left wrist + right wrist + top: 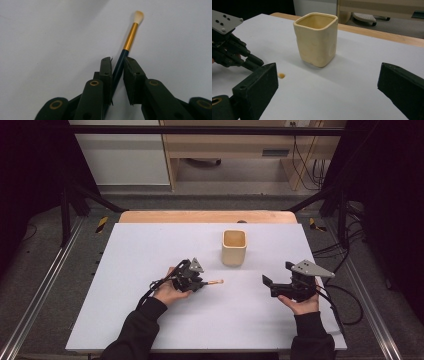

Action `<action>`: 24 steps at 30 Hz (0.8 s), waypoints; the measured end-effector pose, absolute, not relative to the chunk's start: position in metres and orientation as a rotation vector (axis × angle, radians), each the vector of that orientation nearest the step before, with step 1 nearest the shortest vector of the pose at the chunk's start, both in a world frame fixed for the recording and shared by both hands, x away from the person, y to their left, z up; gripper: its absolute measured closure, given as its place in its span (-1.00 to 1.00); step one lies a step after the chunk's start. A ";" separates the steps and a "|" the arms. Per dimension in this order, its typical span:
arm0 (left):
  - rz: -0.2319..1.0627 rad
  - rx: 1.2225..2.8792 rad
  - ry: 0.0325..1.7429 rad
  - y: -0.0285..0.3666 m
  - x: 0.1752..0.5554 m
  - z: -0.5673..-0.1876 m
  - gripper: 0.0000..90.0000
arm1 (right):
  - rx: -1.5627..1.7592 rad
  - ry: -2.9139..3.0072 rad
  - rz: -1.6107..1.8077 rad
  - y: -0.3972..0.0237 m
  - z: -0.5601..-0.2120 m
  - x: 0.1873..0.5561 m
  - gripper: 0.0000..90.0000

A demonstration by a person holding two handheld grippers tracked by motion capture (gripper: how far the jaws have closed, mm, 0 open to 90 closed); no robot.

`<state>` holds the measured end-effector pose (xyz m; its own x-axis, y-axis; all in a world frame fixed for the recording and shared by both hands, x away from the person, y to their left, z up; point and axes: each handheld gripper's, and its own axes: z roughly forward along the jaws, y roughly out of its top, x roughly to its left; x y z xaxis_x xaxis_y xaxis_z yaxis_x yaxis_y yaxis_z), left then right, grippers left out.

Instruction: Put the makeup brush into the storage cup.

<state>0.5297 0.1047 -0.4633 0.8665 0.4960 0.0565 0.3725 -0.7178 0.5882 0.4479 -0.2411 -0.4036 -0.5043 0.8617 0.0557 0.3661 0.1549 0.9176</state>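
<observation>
A small brush (130, 37) with a dark blue handle, gold ferrule and cream bristles sticks out forward from my left gripper (117, 61), whose jaws are shut on the handle. In the high view the left gripper (202, 284) is left of centre, low over the white table, and the brush (215, 282) points right. A cream square cup (234, 247) stands upright beyond it. My right gripper (277, 274) is at the right, open, holding nothing. In the right gripper view its jaws (328, 71) stand wide apart facing the cup (317, 40), with the brush tip (281, 75) at the left.
The white table board (150, 245) lies on a wooden top (205, 216) that shows at the far edge. Black frame posts (65, 210) stand at both sides. The left gripper (252, 61) comes in at the left of the right gripper view.
</observation>
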 end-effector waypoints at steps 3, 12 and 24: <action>0.277 2.454 0.646 0.104 0.529 -0.463 0.77 | 1.162 1.950 1.326 -0.241 -0.404 0.448 -0.92; 0.272 2.428 0.712 0.106 0.527 -0.463 0.82 | 1.160 1.953 1.322 -0.240 -0.405 0.449 -0.92; 0.244 2.458 0.718 0.104 0.534 -0.448 0.60 | 1.159 1.951 1.334 -0.241 -0.403 0.448 -0.92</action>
